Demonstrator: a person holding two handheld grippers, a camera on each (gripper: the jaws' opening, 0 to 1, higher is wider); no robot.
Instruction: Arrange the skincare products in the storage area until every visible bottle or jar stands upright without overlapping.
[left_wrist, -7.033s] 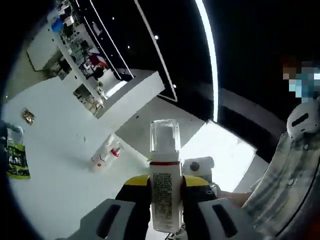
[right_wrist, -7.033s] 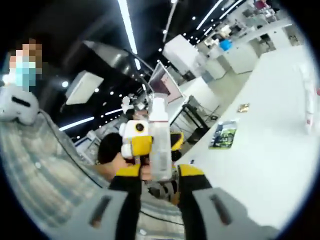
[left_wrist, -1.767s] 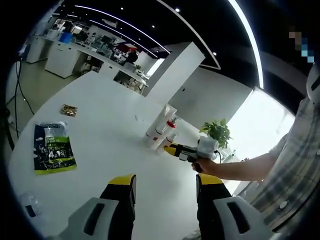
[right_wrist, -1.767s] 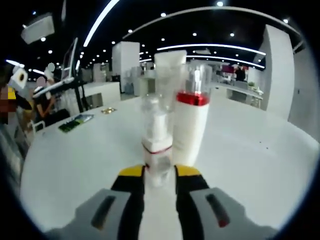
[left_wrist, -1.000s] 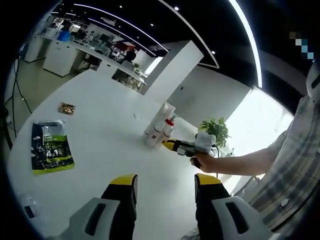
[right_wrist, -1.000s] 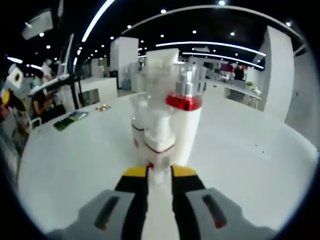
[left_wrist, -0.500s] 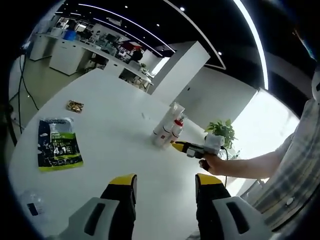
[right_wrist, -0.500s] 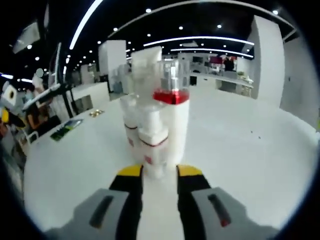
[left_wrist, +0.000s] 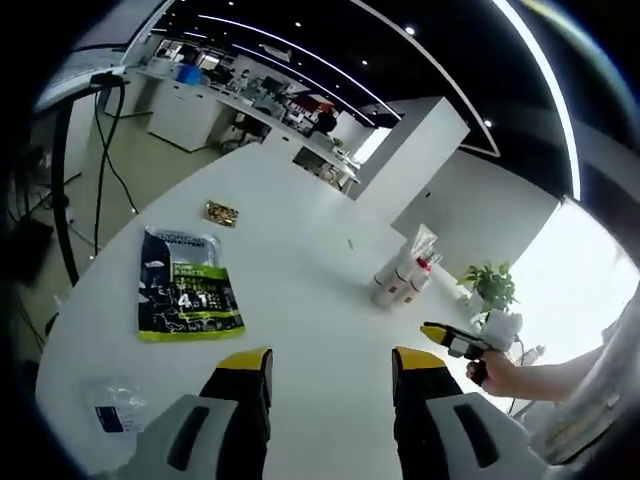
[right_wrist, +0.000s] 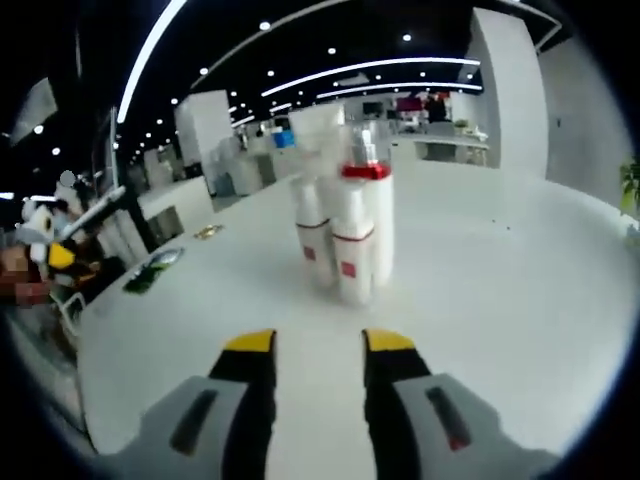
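Several white skincare bottles (right_wrist: 345, 240) stand upright in a tight cluster on the white table (right_wrist: 500, 300). The tallest is a pump bottle with a red band (right_wrist: 367, 222); a smaller bottle (right_wrist: 350, 262) stands in front of it, another to its left, and a white tube behind. My right gripper (right_wrist: 318, 348) is open and empty, a short way back from the cluster. In the left gripper view the same cluster (left_wrist: 400, 277) sits far off, with the right gripper (left_wrist: 452, 340) held by a hand beside it. My left gripper (left_wrist: 332, 365) is open and empty.
A black and green packet (left_wrist: 185, 290) lies flat on the table's left side, a small brown item (left_wrist: 222, 212) beyond it. A crumpled clear wrapper (left_wrist: 115, 408) lies near the table edge. A potted plant (left_wrist: 492, 285) stands past the cluster.
The right gripper opened, let go of the small bottle and drew back; that bottle now stands with the others. The left view has swung left.
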